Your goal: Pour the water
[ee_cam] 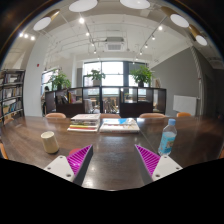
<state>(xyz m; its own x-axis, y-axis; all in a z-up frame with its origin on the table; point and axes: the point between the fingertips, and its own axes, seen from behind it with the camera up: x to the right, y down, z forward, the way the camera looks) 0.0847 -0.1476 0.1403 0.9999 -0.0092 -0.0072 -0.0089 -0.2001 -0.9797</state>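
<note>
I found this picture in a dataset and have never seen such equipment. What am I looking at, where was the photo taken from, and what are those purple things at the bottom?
There is no robot here. A person holds a hand tool with two fingers, and a wide-angle camera on the tool looks forward along them, which is why the room looks curved. The purple things are pads on the gripper fingers, part of the tool. The fingers stand open and hold nothing. Ahead lies a wooden table. On it, beyond the left finger, stands a pale cup; beyond the right finger, a clear water bottle. Farther back lie some books. Behind are plants and big windows.
</note>
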